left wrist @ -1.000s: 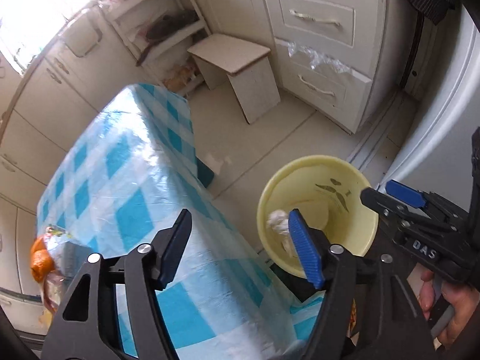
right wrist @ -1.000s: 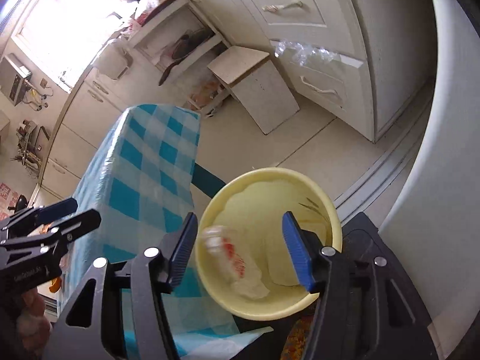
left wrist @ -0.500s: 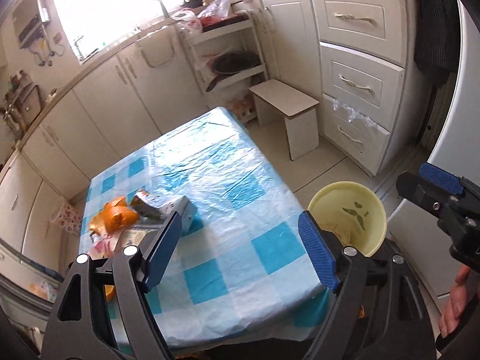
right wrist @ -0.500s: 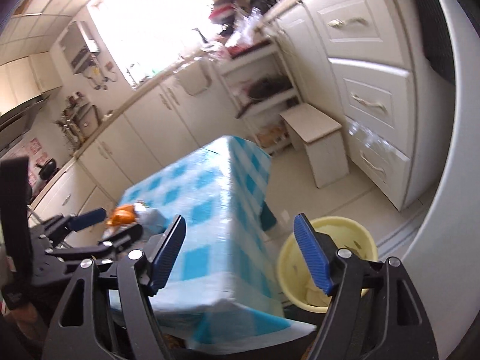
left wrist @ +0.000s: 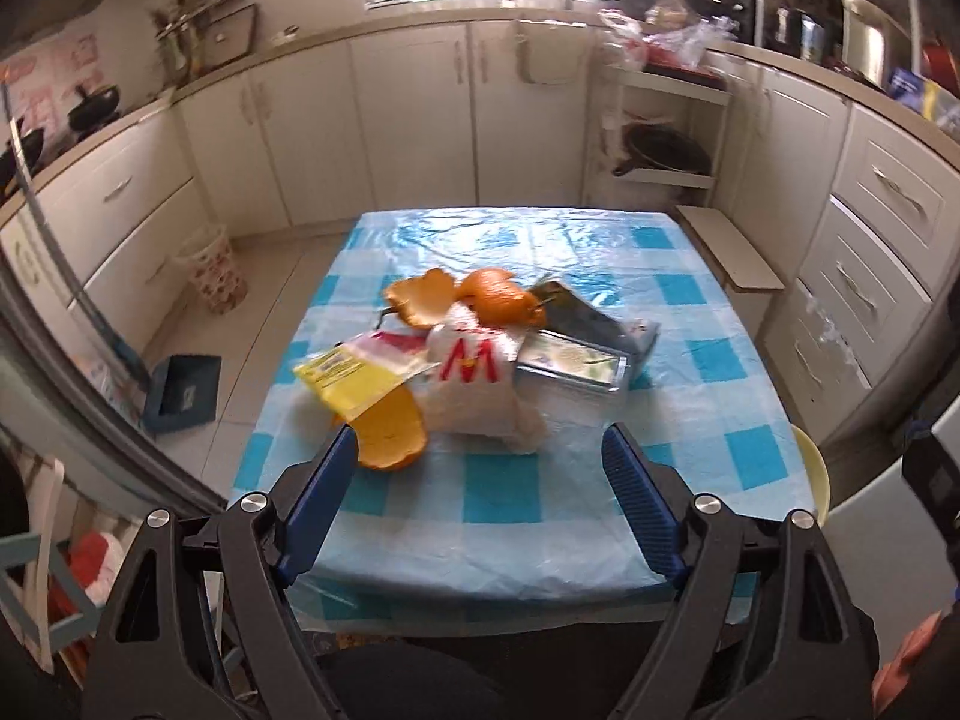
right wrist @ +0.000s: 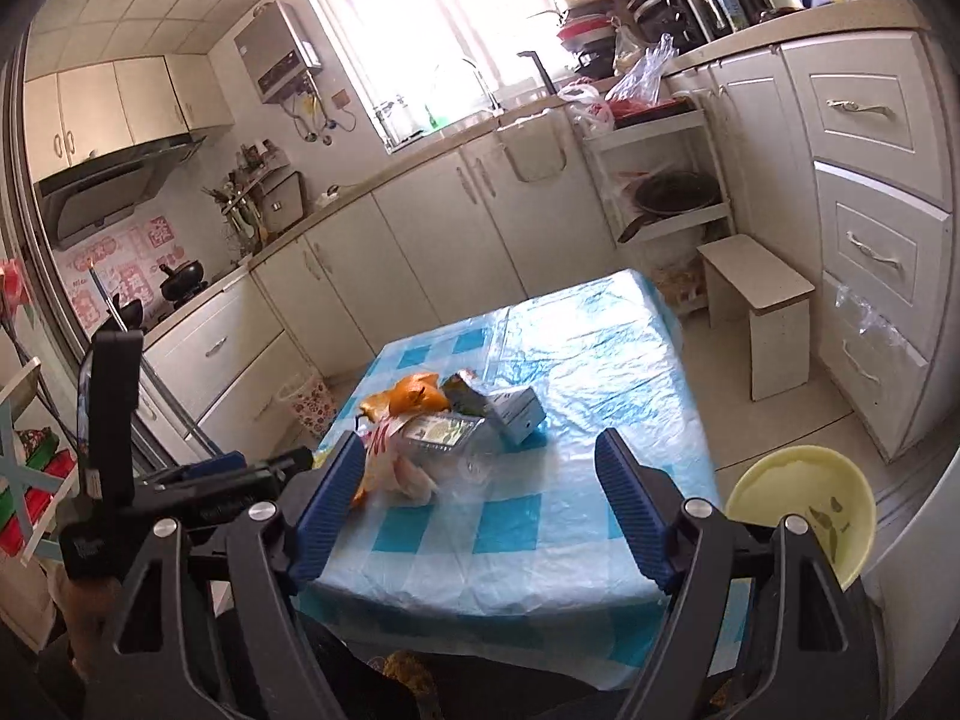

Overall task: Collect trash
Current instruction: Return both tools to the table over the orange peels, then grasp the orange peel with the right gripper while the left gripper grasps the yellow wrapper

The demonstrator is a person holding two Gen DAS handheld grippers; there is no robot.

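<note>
Left wrist view: the left gripper (left wrist: 480, 483) hangs over the near end of the desk (left wrist: 708, 396), jaws wide and opening, nothing between them.
Right wrist view: the right gripper (right wrist: 477, 492) also faces the desk from its near right corner, jaws wide and opening, empty.
Trash pile: heaped on the blue-and-white checked cloth, toward the left half of the desk.
Pile contents: orange peels (left wrist: 480, 297), a yellow wrapper (left wrist: 345, 375), a white bag with a red M (left wrist: 474, 384), a flat silver tray (left wrist: 570, 363) and a small grey box (right wrist: 515, 414), all touching or overlapping.
Nearest piece: one curved orange peel (left wrist: 390, 435) lies just beyond the left gripper's left finger.
Yellow bin (right wrist: 801, 507): on the floor, beside the desk's near right corner, well apart from the pile.
Other gripper: the left gripper shows at the left edge of the right wrist view, held in a hand (right wrist: 84, 606).
Stool (right wrist: 759, 306): on the floor beyond the desk's right side.
</note>
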